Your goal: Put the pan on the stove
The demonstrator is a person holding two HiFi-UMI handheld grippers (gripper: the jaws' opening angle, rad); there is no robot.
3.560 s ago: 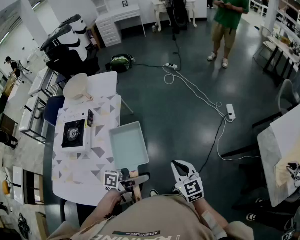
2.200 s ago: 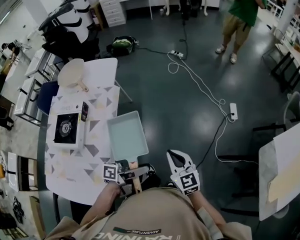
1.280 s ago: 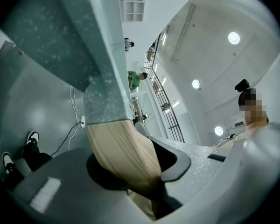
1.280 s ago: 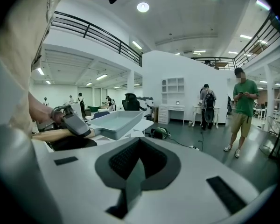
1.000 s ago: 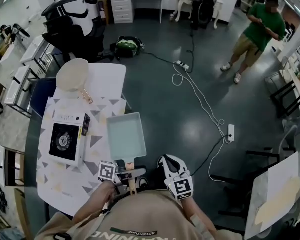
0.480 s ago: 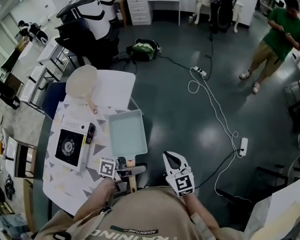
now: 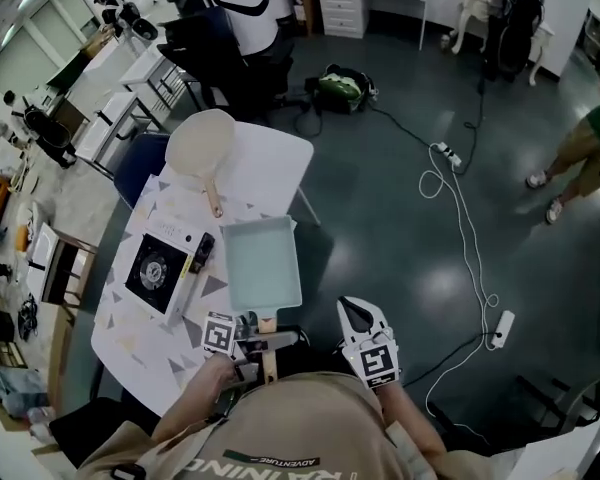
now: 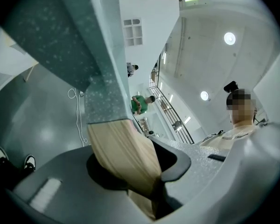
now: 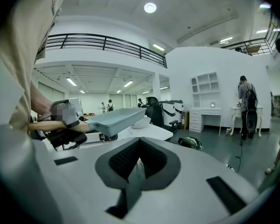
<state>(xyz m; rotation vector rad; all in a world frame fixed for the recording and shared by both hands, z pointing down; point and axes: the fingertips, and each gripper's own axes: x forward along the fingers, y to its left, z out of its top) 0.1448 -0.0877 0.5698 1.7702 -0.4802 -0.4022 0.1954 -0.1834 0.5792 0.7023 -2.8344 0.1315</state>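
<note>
Pan (image 7: 263, 264) near-level in L gripper (image 7: 260, 340).

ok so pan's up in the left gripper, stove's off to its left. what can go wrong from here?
1. The left gripper clamps the teal pan only by its wooden handle; the right gripper is shut and empty. The pan may twist or droop.
2. The pan seems to hang past the table edge; a slip could drop it to the floor.
3. The round pan lies close behind the stove; a wide sweep may clip its handle.
</note>
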